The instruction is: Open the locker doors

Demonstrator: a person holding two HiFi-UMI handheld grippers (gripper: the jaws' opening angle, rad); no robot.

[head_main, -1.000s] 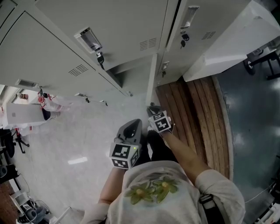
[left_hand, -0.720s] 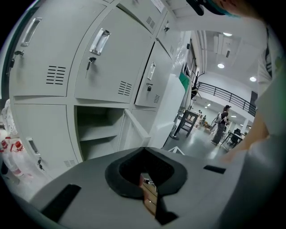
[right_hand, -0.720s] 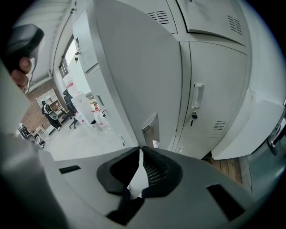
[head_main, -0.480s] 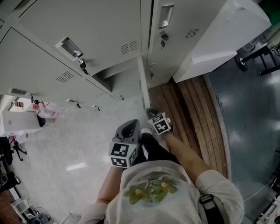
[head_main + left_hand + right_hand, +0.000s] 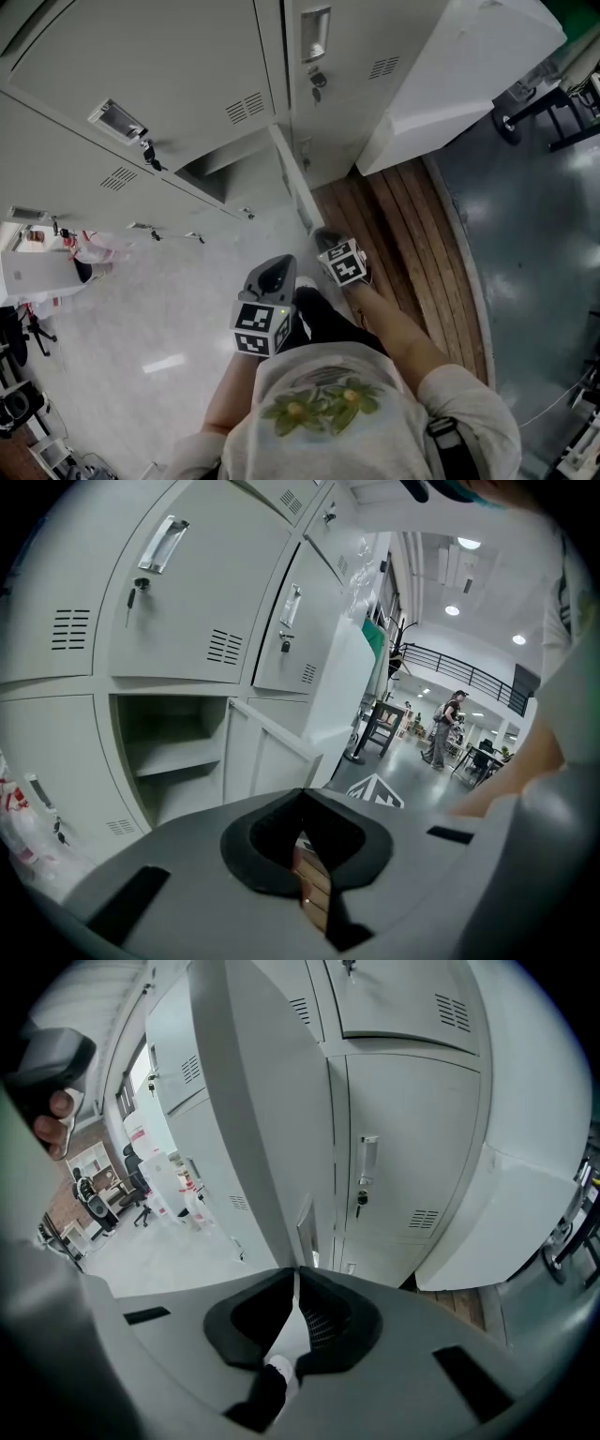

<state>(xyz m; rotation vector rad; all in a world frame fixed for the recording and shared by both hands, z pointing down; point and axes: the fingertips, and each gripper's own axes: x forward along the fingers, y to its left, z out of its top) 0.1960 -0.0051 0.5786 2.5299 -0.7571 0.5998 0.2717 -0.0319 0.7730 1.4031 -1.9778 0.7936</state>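
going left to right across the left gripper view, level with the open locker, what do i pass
plastic bag → open locker compartment → open locker door → dark-legged table → standing person

Pale glossy floor (image 5: 141, 319) at left, streak of lamp glare on it. Wooden slat platform (image 5: 412, 244) in middle; dark shiny floor (image 5: 534, 244) right of it. Black stand legs (image 5: 539, 105) far right. Far hall: round ceiling lamps (image 5: 469, 544), dark railing (image 5: 469, 672), table (image 5: 382, 726), people (image 5: 442, 728) standing. Office chairs (image 5: 139, 1187) far left.
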